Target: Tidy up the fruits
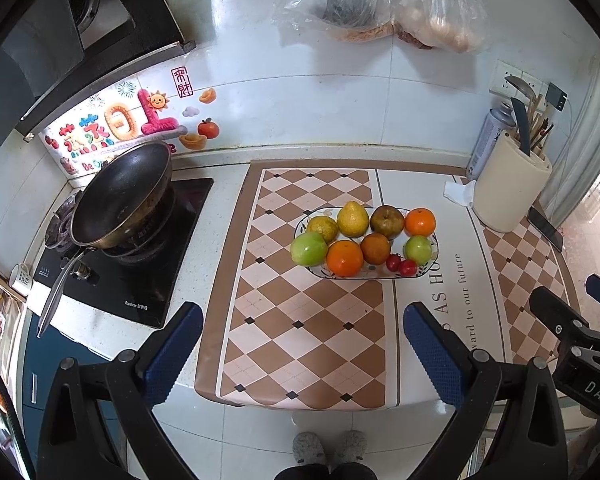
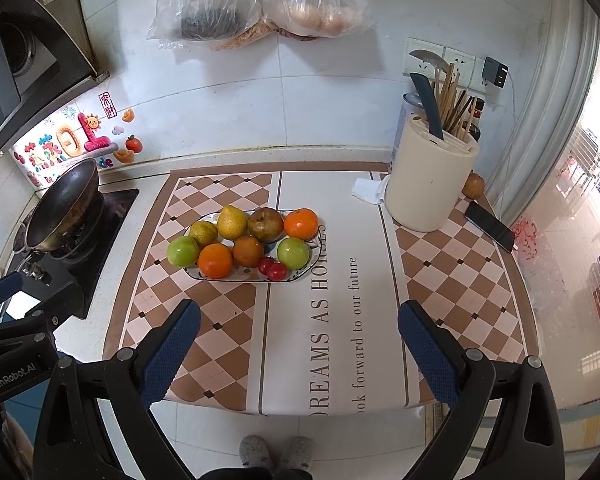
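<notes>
A patterned oval plate (image 1: 430,270) (image 2: 314,258) rests on the checkered mat and holds several fruits: two oranges (image 1: 344,258) (image 2: 215,260), two green apples (image 1: 309,249) (image 2: 183,251), a yellow pear (image 1: 353,219) (image 2: 232,222), a brown pear (image 1: 387,221) (image 2: 265,224) and small red fruits (image 1: 401,265) (image 2: 273,269). My left gripper (image 1: 302,322) hangs open and empty, well in front of the plate. My right gripper (image 2: 299,320) is likewise open and empty, short of the plate. In the left wrist view the right gripper (image 1: 568,300) shows at the right edge.
A black wok (image 1: 122,196) sits on the gas stove at left. A cream utensil holder (image 2: 430,184) with a knife stands at the back right, with a phone (image 2: 490,227), a crumpled tissue (image 2: 367,191) and another fruit (image 2: 473,185) near it. Plastic bags (image 2: 260,0) hang on the wall. The person's slippers (image 2: 276,452) show below the counter edge.
</notes>
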`<state>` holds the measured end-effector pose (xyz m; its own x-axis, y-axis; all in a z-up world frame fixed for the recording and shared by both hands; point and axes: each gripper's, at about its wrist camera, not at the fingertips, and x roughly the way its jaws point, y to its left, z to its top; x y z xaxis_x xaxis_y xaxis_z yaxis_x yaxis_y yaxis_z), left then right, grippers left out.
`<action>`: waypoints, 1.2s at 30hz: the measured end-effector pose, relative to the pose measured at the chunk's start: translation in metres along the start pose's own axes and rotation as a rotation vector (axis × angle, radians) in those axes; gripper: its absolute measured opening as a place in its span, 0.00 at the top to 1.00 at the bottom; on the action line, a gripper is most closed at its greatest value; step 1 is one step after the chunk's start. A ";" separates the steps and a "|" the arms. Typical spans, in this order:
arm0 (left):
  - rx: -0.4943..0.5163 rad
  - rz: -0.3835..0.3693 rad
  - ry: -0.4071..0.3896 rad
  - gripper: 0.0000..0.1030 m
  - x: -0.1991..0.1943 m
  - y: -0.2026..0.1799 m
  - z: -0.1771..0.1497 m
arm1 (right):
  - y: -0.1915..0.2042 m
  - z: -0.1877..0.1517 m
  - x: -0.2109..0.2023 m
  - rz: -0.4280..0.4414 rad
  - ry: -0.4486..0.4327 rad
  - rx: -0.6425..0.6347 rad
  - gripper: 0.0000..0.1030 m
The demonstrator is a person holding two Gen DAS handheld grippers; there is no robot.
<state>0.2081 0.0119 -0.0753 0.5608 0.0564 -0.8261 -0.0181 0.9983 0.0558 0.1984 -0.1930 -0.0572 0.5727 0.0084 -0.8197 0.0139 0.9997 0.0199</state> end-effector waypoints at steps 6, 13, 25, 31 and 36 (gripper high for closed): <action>0.002 -0.002 -0.002 0.00 -0.002 -0.001 0.002 | -0.002 0.002 -0.007 0.002 -0.005 0.001 0.02; 0.003 -0.003 -0.004 0.00 -0.003 -0.002 0.001 | -0.001 0.003 -0.012 0.014 -0.010 -0.002 0.02; 0.008 -0.008 -0.004 0.00 -0.008 -0.004 0.000 | -0.002 -0.001 -0.020 0.024 -0.013 0.005 0.02; 0.010 -0.008 -0.009 0.00 -0.010 -0.005 -0.001 | -0.005 -0.004 -0.024 0.024 -0.013 0.013 0.02; 0.014 -0.003 -0.019 0.00 -0.014 -0.008 -0.002 | -0.005 -0.007 -0.027 0.024 -0.021 0.017 0.02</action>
<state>0.1987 0.0032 -0.0655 0.5762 0.0531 -0.8156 -0.0046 0.9981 0.0617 0.1773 -0.1985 -0.0387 0.5904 0.0313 -0.8065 0.0139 0.9987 0.0489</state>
